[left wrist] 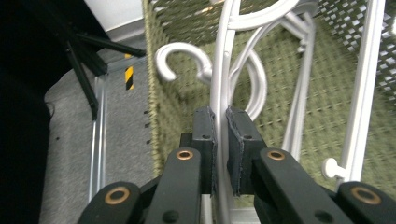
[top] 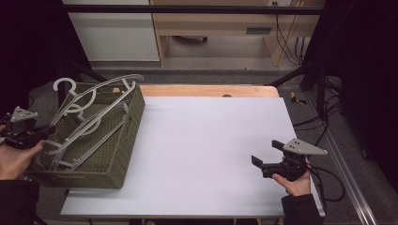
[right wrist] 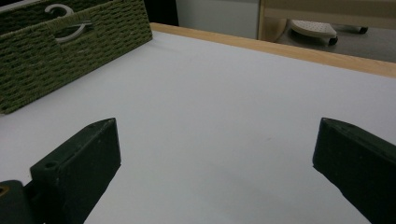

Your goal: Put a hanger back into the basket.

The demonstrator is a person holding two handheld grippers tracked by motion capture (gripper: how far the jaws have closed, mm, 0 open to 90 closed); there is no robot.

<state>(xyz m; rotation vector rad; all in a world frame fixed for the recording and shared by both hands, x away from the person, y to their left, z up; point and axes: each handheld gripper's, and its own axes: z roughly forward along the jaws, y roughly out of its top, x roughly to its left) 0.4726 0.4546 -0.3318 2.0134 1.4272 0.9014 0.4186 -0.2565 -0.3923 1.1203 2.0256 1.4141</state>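
A green woven basket (top: pixel 119 150) stands on the table's left end, partly over its edge, with several white plastic hangers (top: pixel 89 117) lying in it. My left gripper (top: pixel 45 132) is at the basket's left rim. In the left gripper view its jaws (left wrist: pixel 220 116) are shut on the thin bar of one white hanger (left wrist: pixel 219 79), whose hook (left wrist: pixel 180 58) curls over the basket wall (left wrist: pixel 159 107). My right gripper (top: pixel 266 152) hovers low over the white table at the right. Its jaws (right wrist: pixel 215 126) stand wide open with nothing between them.
The white table top (top: pixel 206 140) stretches between the basket and my right gripper, with a wooden strip (top: pixel 206 90) along its far edge. In the right gripper view the basket (right wrist: pixel 56 60) stands far left. Dark frame bars and cables surround the table.
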